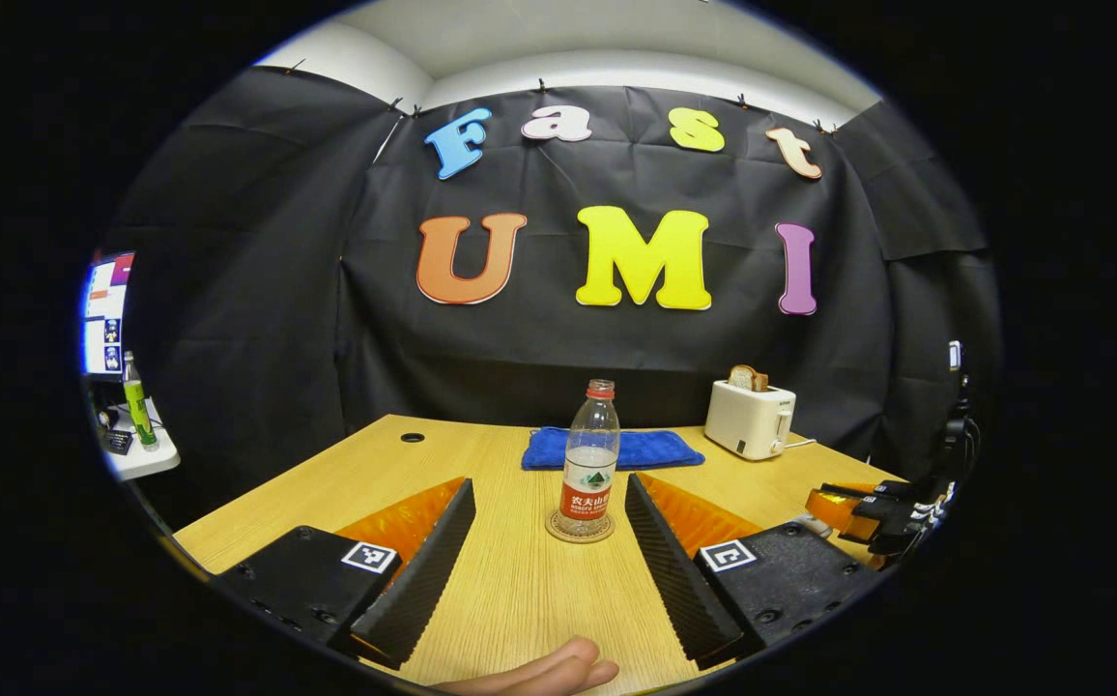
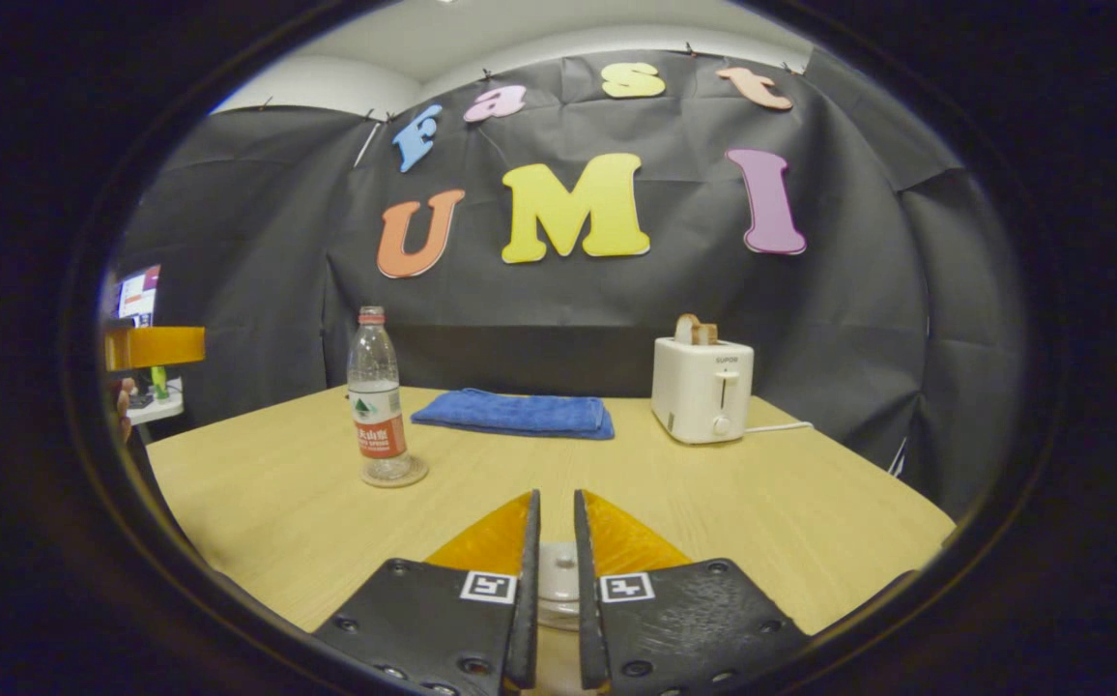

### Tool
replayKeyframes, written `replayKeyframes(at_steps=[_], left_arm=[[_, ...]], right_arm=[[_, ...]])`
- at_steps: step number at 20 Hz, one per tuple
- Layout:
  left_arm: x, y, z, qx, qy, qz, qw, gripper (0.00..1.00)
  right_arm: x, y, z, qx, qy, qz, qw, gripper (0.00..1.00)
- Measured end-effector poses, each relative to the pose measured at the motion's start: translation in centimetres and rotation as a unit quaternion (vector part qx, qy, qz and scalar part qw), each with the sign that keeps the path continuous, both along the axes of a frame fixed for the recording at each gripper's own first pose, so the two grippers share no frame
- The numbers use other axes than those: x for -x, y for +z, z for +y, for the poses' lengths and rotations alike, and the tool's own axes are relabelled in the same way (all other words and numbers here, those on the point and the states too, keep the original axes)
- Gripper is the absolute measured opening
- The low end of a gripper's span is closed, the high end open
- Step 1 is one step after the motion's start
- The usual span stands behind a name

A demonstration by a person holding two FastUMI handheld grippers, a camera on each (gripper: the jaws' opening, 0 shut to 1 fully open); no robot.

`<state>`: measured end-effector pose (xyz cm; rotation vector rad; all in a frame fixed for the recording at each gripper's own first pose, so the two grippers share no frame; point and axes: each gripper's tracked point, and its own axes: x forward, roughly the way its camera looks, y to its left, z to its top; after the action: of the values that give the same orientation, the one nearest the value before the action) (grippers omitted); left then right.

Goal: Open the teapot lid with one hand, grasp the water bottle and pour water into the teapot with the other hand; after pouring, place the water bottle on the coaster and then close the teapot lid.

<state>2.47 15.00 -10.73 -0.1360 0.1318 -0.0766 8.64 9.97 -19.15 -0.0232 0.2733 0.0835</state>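
We see the clear plastic water bottle with a red cap and red label (image 1: pixel 589 456) standing upright on the round coaster (image 1: pixel 580 530) on the pale wooden table (image 1: pixel 520 590). Our left gripper (image 1: pixel 549 522) has its fingers spread wide, the bottle beyond them. Our right gripper (image 2: pixel 556 551) is nearly closed around a pale glassy teapot lid (image 2: pixel 557 580); contact is unclear
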Motion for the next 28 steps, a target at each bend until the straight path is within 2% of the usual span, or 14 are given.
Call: replayKeyframes(at_steps=[2, 3, 4, 5, 7, 8, 9, 10, 14, 17, 19, 23, 28], left_arm=[[0.3, 0.4, 0.3, 0.000, 0.004, -0.003, 1.000, 0.98], [0.5, 0.6, 0.4, 0.001, 0.003, -0.006, 1.000, 0.98], [0.6, 0.4, 0.2, 0.003, 0.001, -0.004, 1.000, 0.98], [0.7, 0.4, 0.1, 0.003, -0.002, 0.000, 1.000, 0.98], [1.0, 0.9, 0.6, -0.002, 0.004, -0.002, 1.000, 0.98], [1.2, 1.1, 0.7, -0.006, 0.006, -0.004, 1.000, 0.98], [1.4, 1.3, 1.0, -0.012, 0.009, -0.005, 1.000, 0.98], [1.5, 1.4, 1.3, -0.015, 0.013, -0.008, 1.000, 0.98], [2.0, 1.8, 1.8, -0.003, 0.019, -0.002, 1.000, 0.98], [2.5, 2.5, 1.6, -0.008, 0.012, -0.013, 1.000, 0.98], [2.9, 3.0, 2.5, -0.019, 0.030, -0.017, 0.999, 0.98], [3.7, 3.4, 2.1, -0.034, 0.040, -0.019, 0.998, 0.98], [4.6, 3.1, 0.7, -0.037, 0.035, -0.016, 0.999, 0.98]], right_arm=[[0.5, 1.1, 0.0, 0.003, -0.007, -0.005, 1.000, 0.24], [0.8, 1.7, -0.2, 0.005, -0.016, -0.007, 1.000, 0.34], [1.3, 2.4, -0.4, 0.006, -0.023, -0.009, 1.000, 0.33], [1.9, 3.2, -0.3, 0.005, -0.025, -0.013, 1.000, 0.39], [2.9, 4.9, -0.1, 0.004, -0.028, -0.022, 0.999, 0.54], [3.4, 5.6, -0.1, 0.005, -0.029, -0.025, 0.999, 0.58], [3.9, 6.4, -0.1, 0.006, -0.029, -0.027, 0.999, 0.67], [4.4, 7.2, 0.3, 0.004, -0.024, -0.032, 0.999, 0.71], [6.4, 10.1, 0.8, 0.016, -0.017, -0.053, 0.998, 0.97], [8.0, 11.6, 1.6, 0.010, -0.002, -0.062, 0.998, 0.97], [9.2, 12.0, 1.7, 0.016, 0.005, -0.062, 0.998, 0.95], [11.4, 12.9, 0.4, 0.040, -0.010, -0.073, 0.996, 0.97], [12.0, 12.1, -1.0, 0.002, -0.018, -0.066, 0.998, 0.94]])
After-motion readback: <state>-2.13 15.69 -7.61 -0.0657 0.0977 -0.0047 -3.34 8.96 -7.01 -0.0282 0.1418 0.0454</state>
